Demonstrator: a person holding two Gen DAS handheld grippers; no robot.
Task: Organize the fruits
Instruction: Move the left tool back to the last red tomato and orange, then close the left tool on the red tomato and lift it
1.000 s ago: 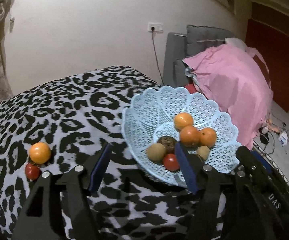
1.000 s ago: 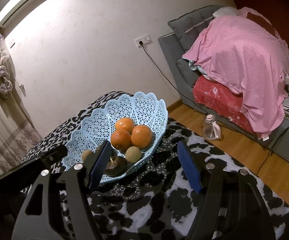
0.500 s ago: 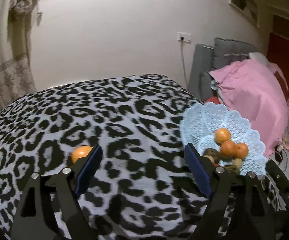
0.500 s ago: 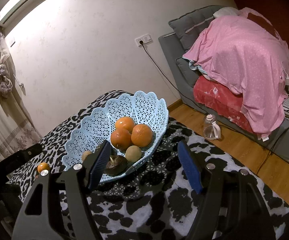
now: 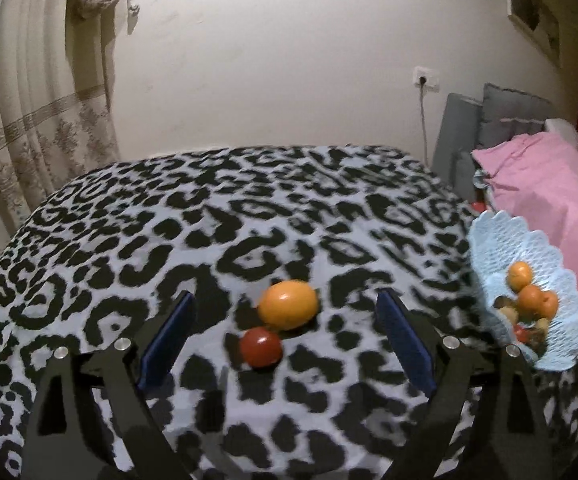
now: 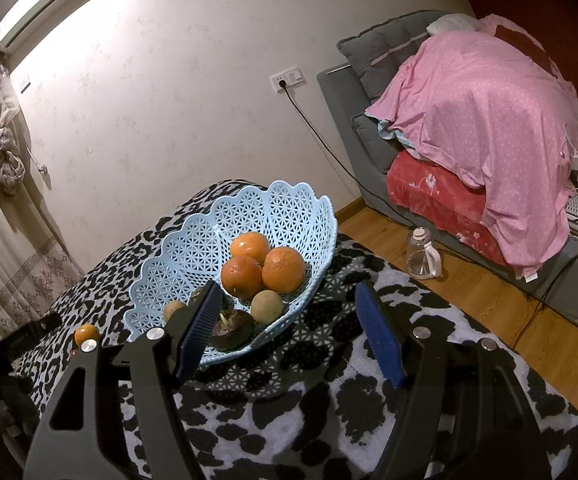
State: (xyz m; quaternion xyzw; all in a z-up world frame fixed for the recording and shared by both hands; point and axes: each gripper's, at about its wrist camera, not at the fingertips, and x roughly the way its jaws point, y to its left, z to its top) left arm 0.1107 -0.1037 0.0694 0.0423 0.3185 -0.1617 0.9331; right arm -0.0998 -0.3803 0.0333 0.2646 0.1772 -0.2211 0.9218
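Note:
An orange [image 5: 288,305] and a red tomato [image 5: 260,347] lie side by side on the leopard-print cloth, apart from the basket. My left gripper [image 5: 285,340] is open and empty, its blue pads either side of the two fruits, hovering near them. The light blue lattice basket [image 5: 485,248] stands at the right edge and holds oranges, brown fruits and a tomato. In the right wrist view the basket [image 6: 289,208] holds three oranges [image 6: 263,266] and brown fruits. My right gripper [image 6: 285,332] is open and empty just in front of the basket. The loose orange [image 6: 86,334] shows far left.
The table with the leopard-print cloth [image 5: 209,216] ends near a wall and curtain [image 5: 29,120]. A grey sofa with a pink sheet [image 6: 477,112] stands to the right. A clear jug [image 6: 423,254] stands on the wooden floor.
My left gripper has swung left from the basket to the loose orange and tomato, which now sit between its open pads. The right gripper has barely moved.

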